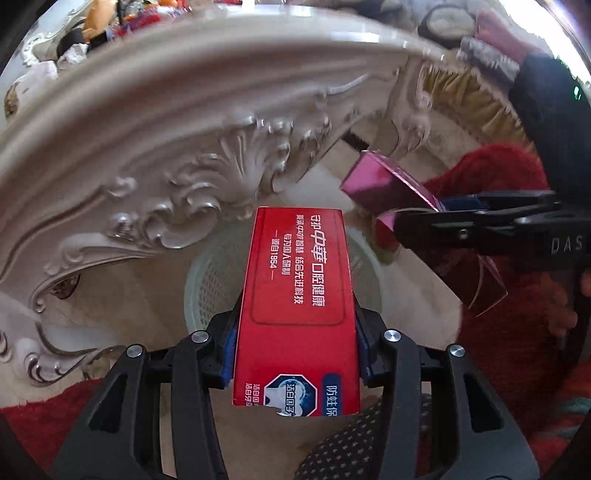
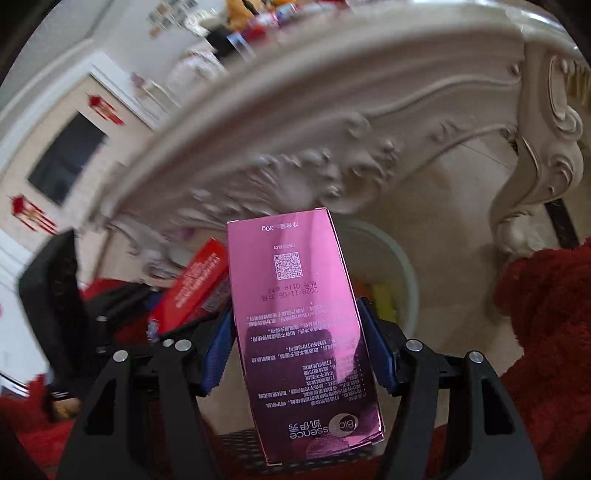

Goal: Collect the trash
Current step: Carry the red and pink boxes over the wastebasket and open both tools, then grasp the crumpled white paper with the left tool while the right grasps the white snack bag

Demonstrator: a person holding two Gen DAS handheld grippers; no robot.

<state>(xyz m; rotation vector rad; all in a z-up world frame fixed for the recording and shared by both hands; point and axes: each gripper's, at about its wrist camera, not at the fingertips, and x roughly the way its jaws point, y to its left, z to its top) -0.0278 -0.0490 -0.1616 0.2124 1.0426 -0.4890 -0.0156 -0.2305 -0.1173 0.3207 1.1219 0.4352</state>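
Note:
My left gripper (image 1: 295, 325) is shut on a red toothpaste box (image 1: 297, 288) with white Chinese print, held above a pale mesh waste basket (image 1: 207, 280) on the floor. My right gripper (image 2: 295, 332) is shut on a shiny pink Bioessence box (image 2: 299, 314). In the left wrist view the pink box (image 1: 376, 188) and the right gripper (image 1: 424, 218) are at the right, over the basket's far right side. In the right wrist view the red box (image 2: 195, 288) shows at the left and the basket (image 2: 399, 269) lies behind the pink box.
An ornate cream carved table (image 1: 184, 129) arches over the basket, with its curved leg (image 2: 535, 177) at the right. A red shaggy rug (image 2: 546, 332) lies to the right. Cluttered items sit on the table top (image 1: 92, 33). Beige tile floor (image 2: 461, 206) surrounds the basket.

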